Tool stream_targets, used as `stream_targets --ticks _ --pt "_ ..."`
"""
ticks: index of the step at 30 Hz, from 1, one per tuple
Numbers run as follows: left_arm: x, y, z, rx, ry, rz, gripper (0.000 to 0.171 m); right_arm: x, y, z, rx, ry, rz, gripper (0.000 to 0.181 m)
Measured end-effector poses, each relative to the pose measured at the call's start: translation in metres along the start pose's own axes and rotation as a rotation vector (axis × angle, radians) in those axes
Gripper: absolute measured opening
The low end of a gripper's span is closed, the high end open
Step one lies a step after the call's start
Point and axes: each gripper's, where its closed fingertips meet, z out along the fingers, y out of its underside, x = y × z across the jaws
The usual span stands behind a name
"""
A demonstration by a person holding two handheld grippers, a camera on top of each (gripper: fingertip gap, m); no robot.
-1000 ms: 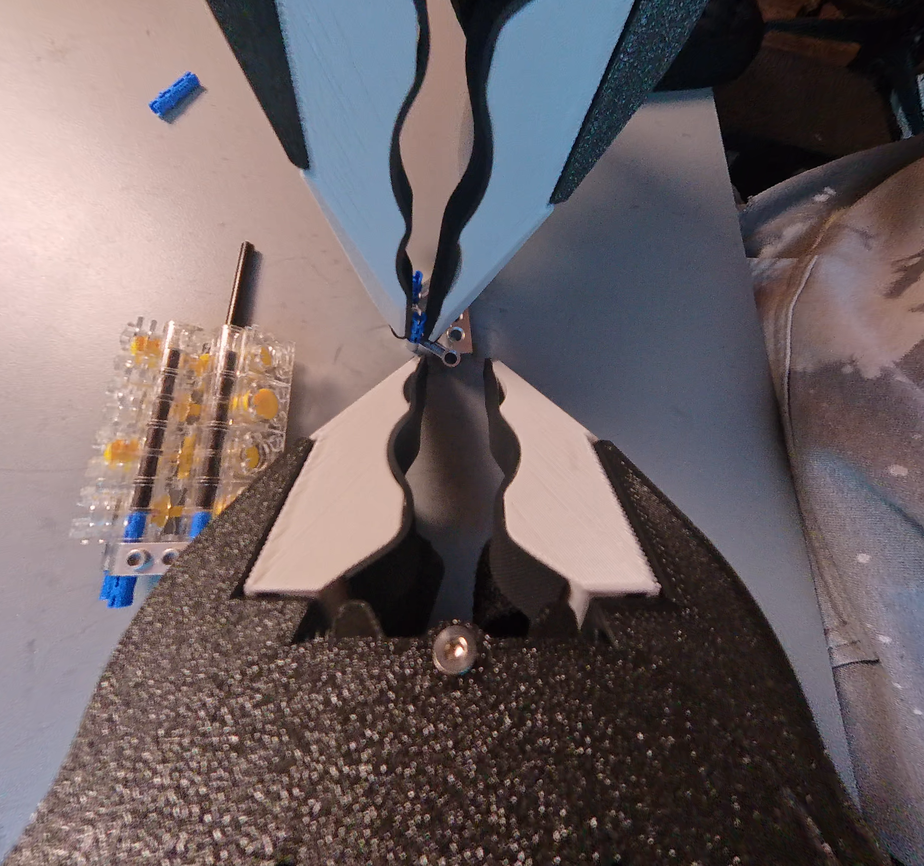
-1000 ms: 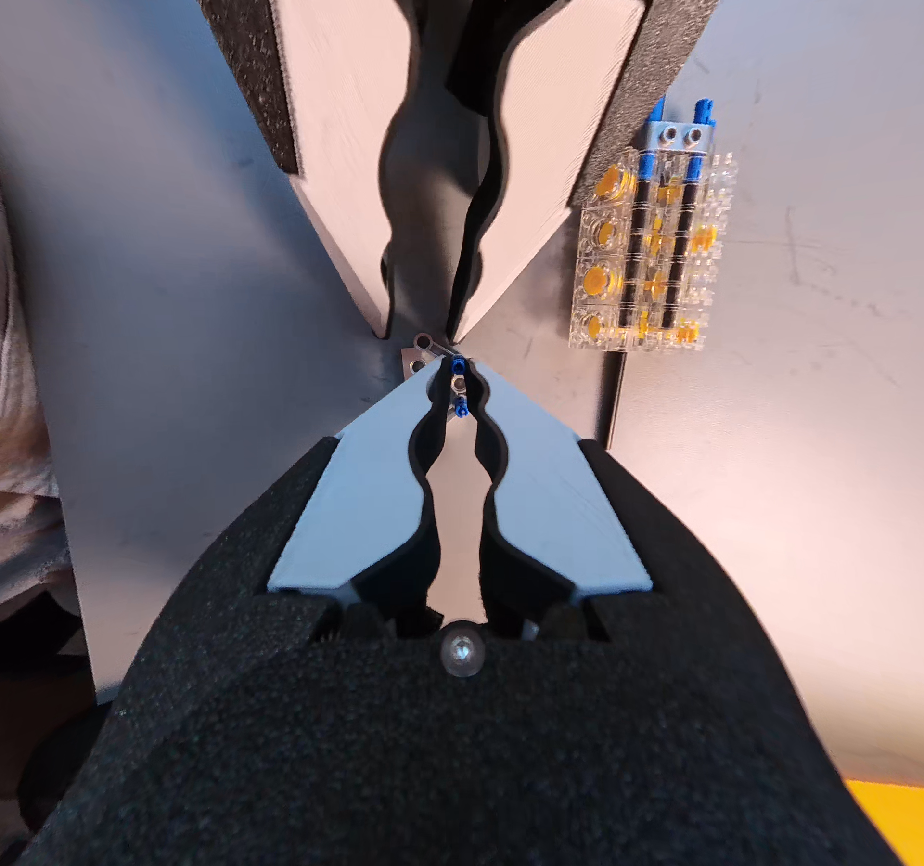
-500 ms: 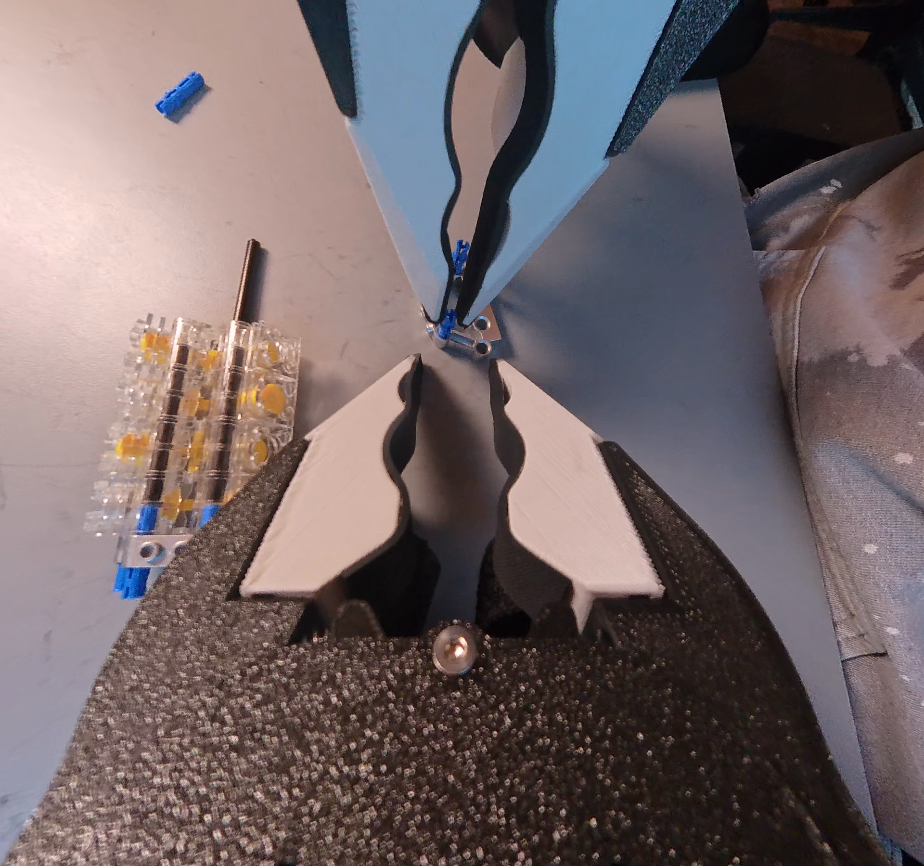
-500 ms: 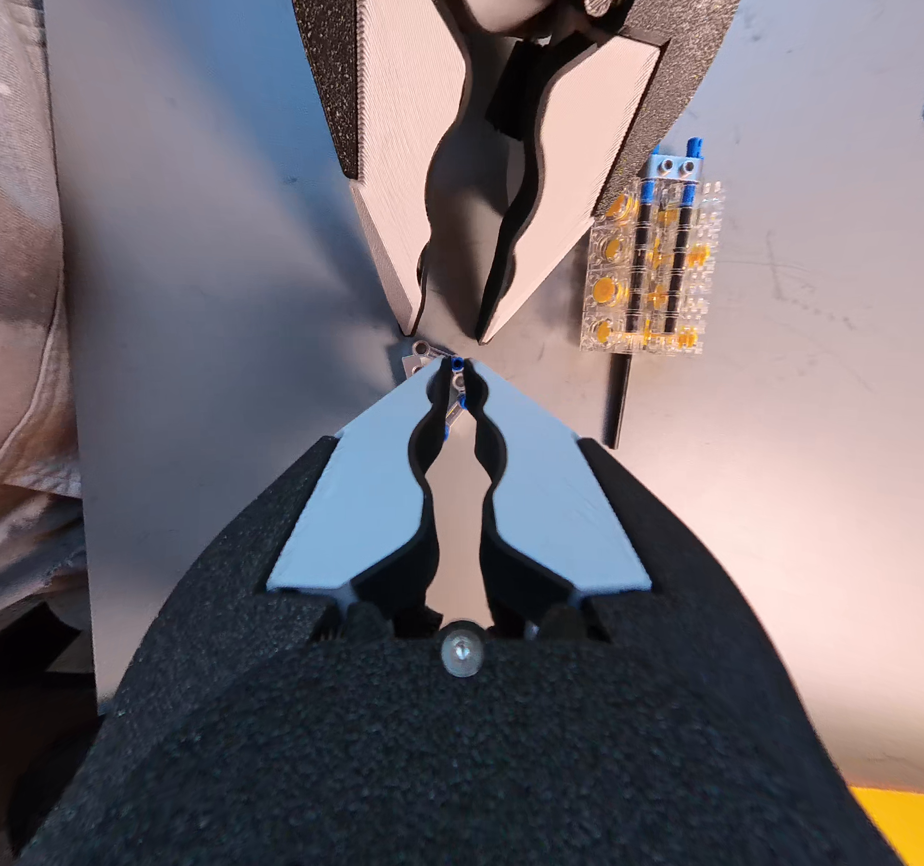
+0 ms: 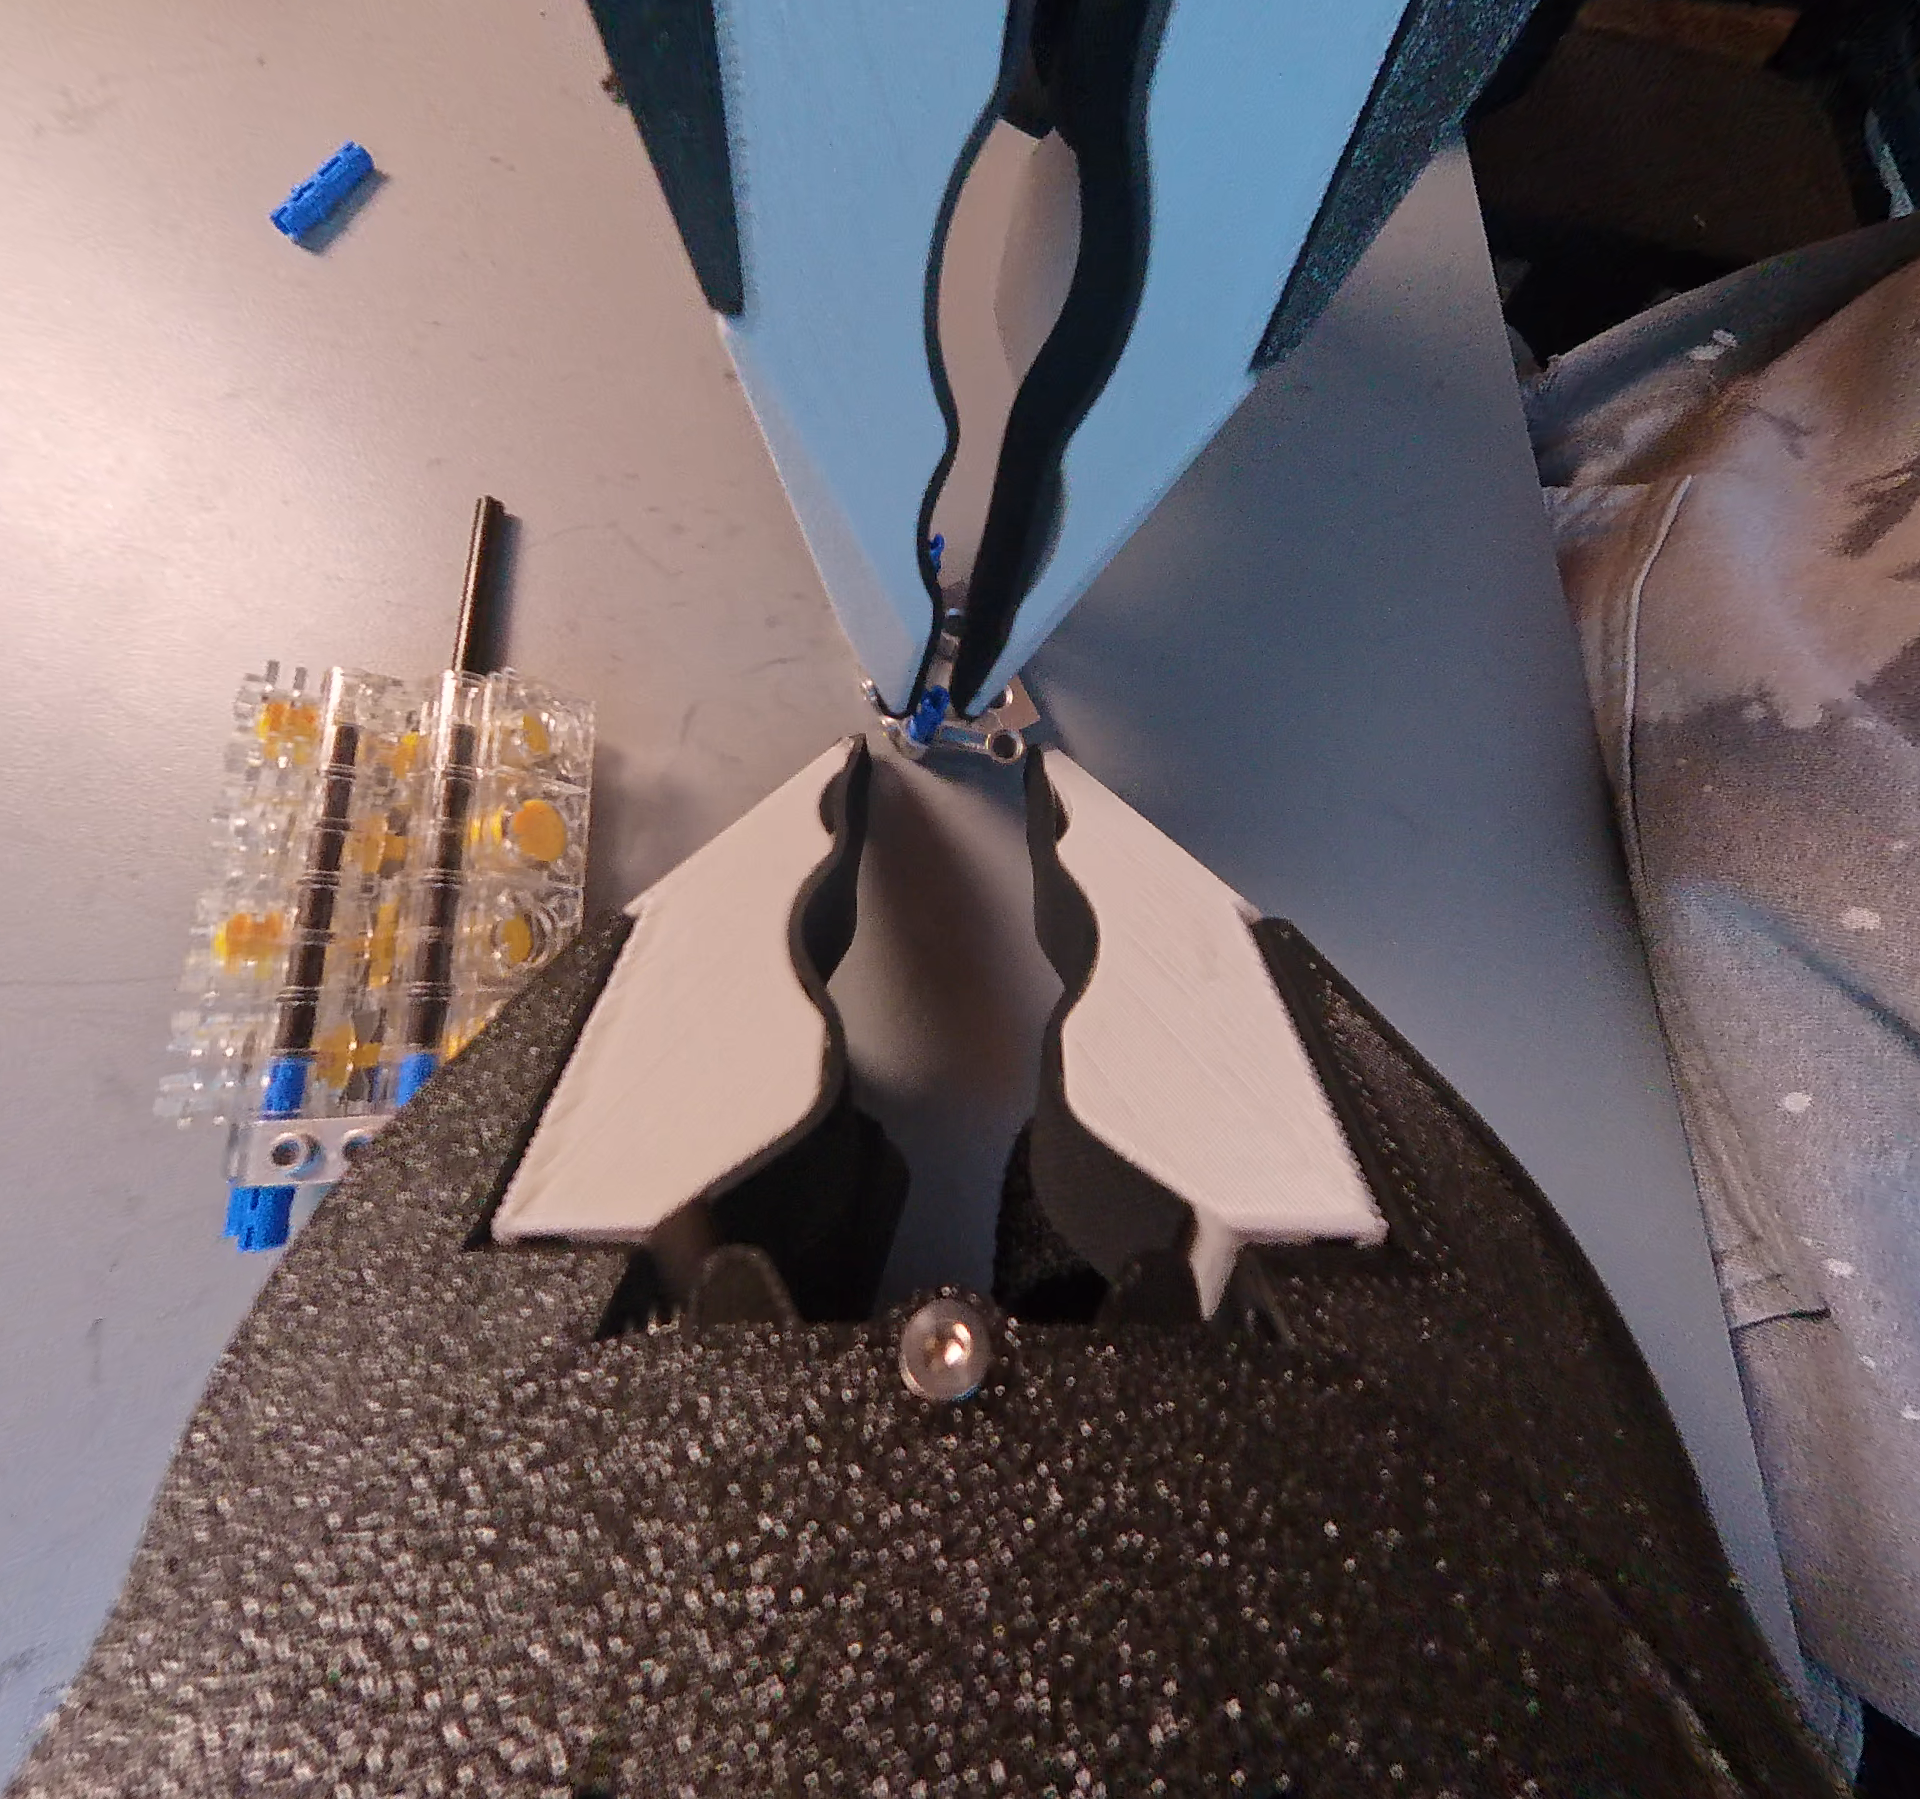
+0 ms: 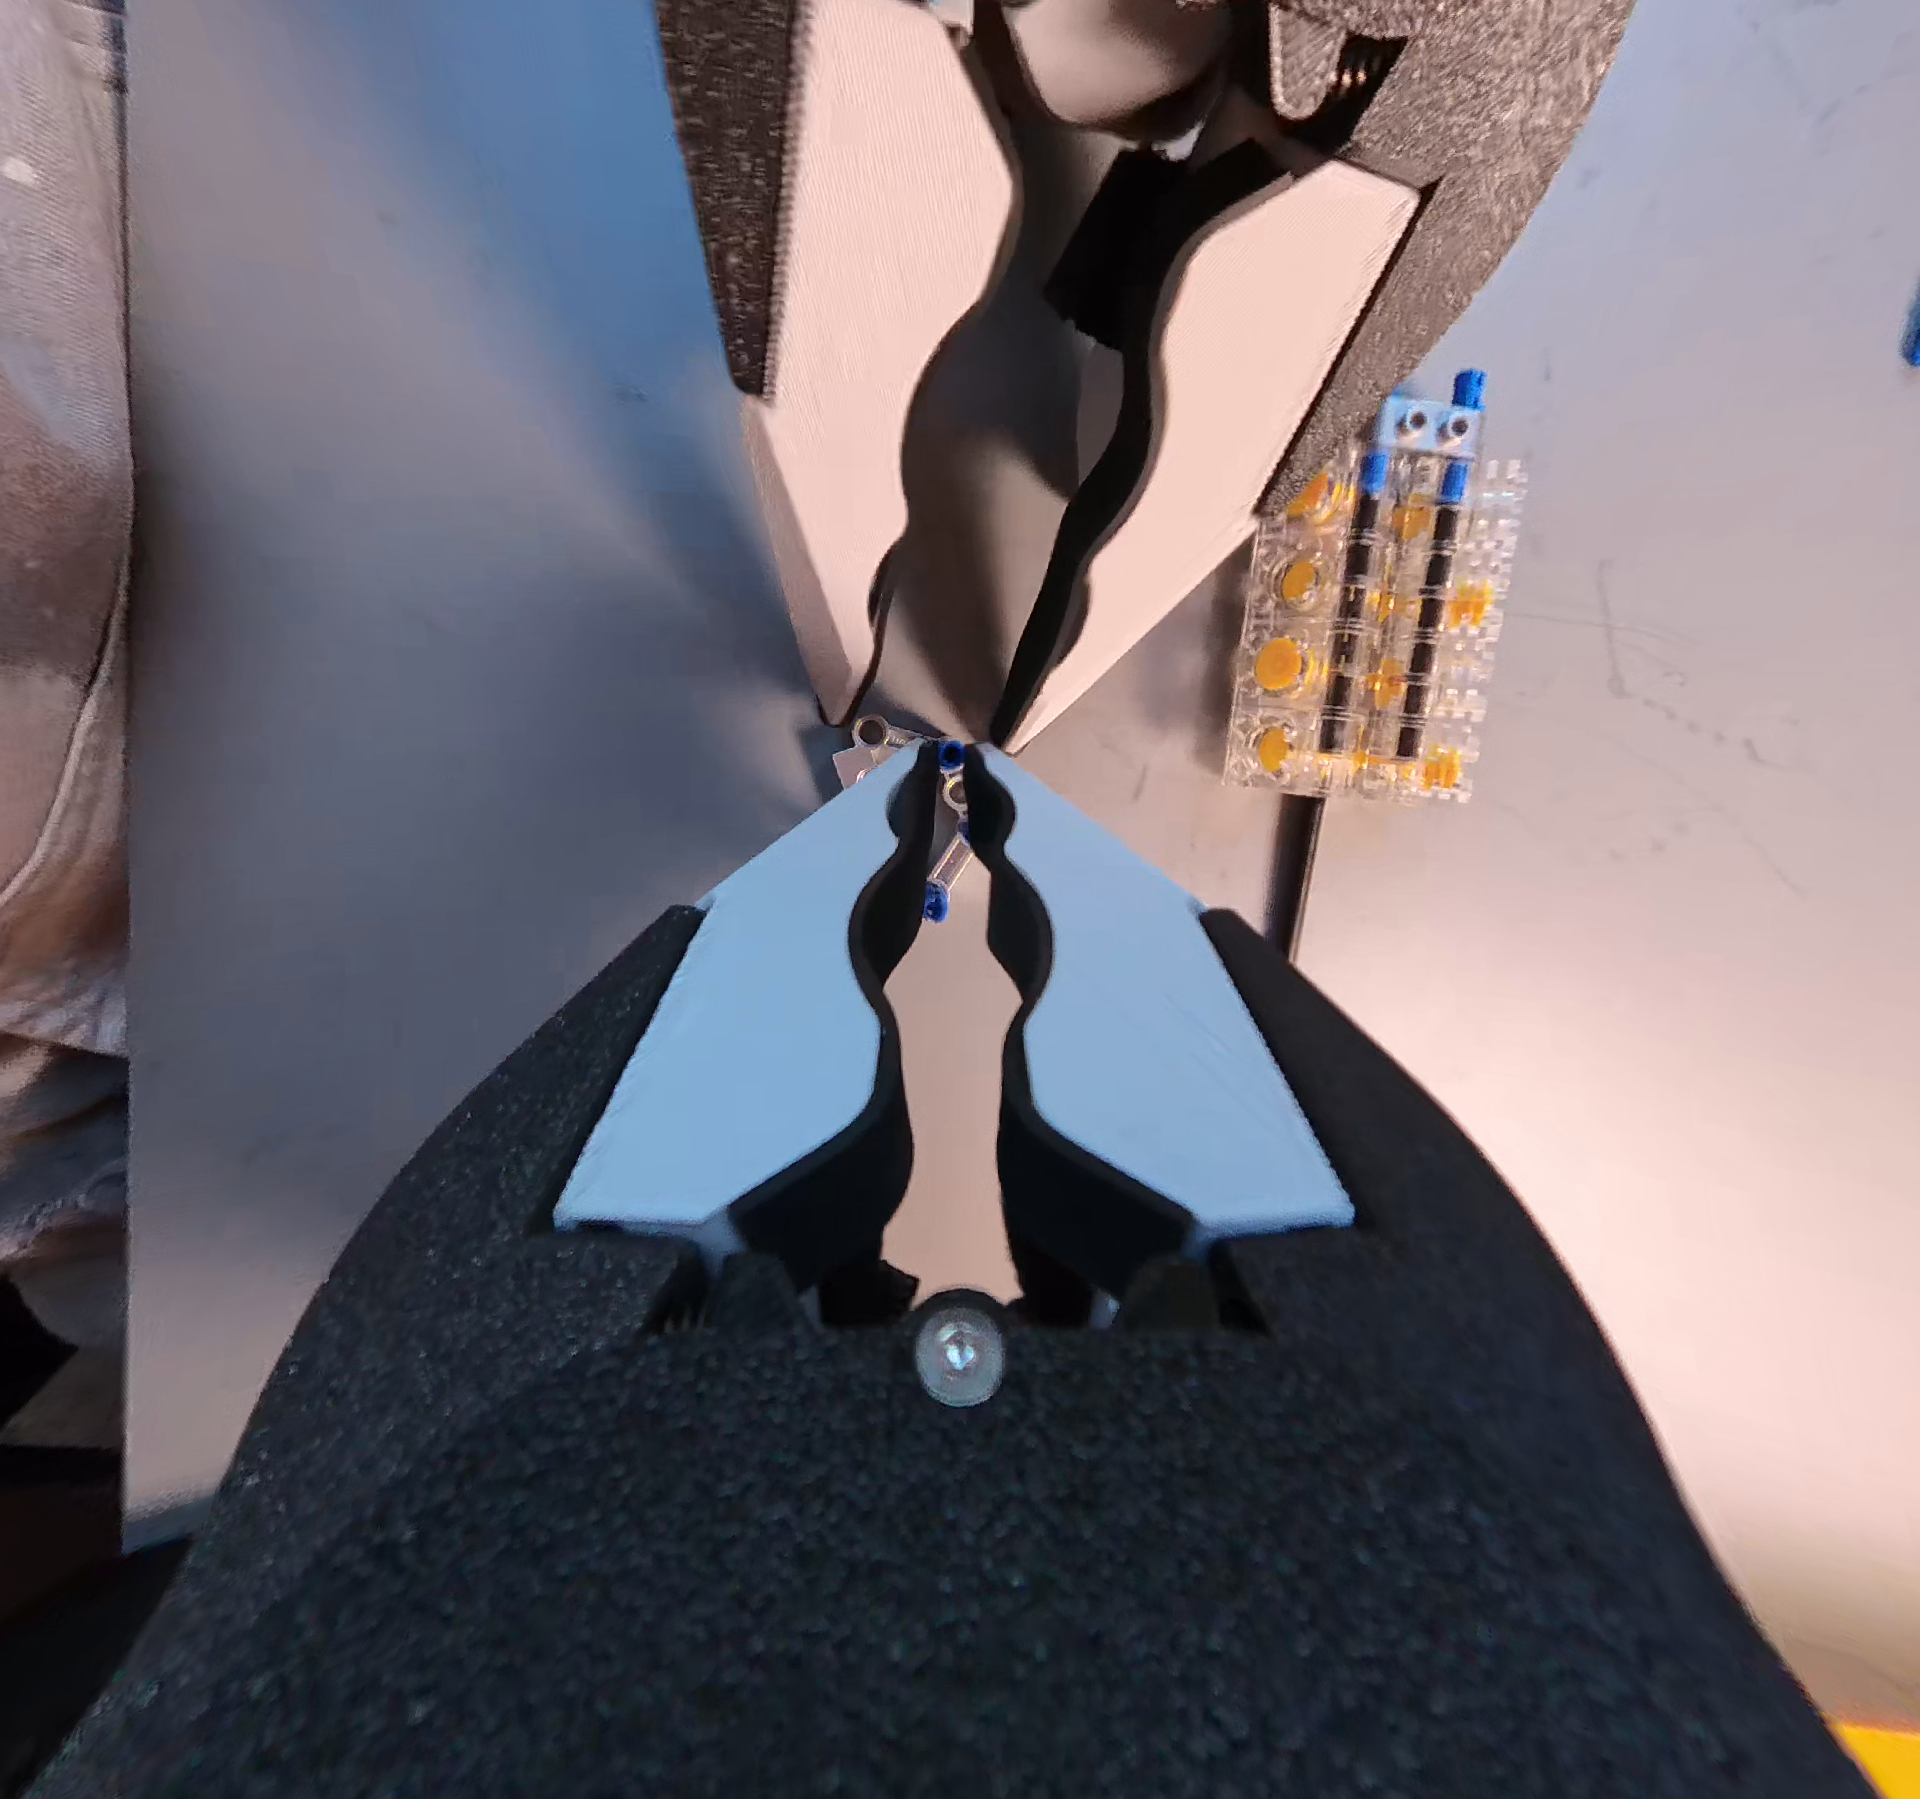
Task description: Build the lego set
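On the bench (image 5: 312, 461), the right gripper (image 6: 948, 757) is still pinching a small grey piece (image 6: 951, 793) with blue pins, while the left gripper (image 5: 945, 762), jaws wider now, is backing away. Only the left view is showing a loose blue pin (image 5: 322, 196) beyond the clear block (image 5: 384, 908).

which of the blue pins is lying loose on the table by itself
The blue pin far left on the table, apart from everything. The others are plugged into the clear brick block or the small grey piece in the right tongs.
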Motion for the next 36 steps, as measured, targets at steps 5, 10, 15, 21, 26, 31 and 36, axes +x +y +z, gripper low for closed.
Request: stream_targets --ticks 5,10,15,21,26,31,36 --pt "-0.003 0.002 -0.003 0.001 0.000 0.001 0.034 0.004 -0.006 -0.017 0.086 0.081 0.045 0.042" --pt "0.006 0.001 -0.003 -0.001 0.053 0.016 0.032 -0.009 0.023 -0.021 0.047 0.146 0.217 0.033" --pt "0.028 -0.002 0.008 -0.011 0.105 0.056 0.034 -0.036 0.028 -0.010 0.131 0.101 0.408 0.016" --pt "0.040 0.000 0.006 -0.039 0.138 0.122 0.033 -0.030 0.028 -0.003 0.150 0.152 0.464 0.042" --pt "0.009 -0.006 -0.019 0.030 0.043 0.089 0.033 -0.007 0.022 0.004 0.145 0.214 0.442 0.033" --pt "-0.005 -0.008 -0.036 0.106 0.002 0.085 0.035 -0.016 0.006 0.011 0.155 0.105 0.168 0.007" --pt "0.014 0.011 -0.023 0.002 0.096 0.114 0.060 -0.014 0.001 0.012 0.115 0.042 0.002 0.013"
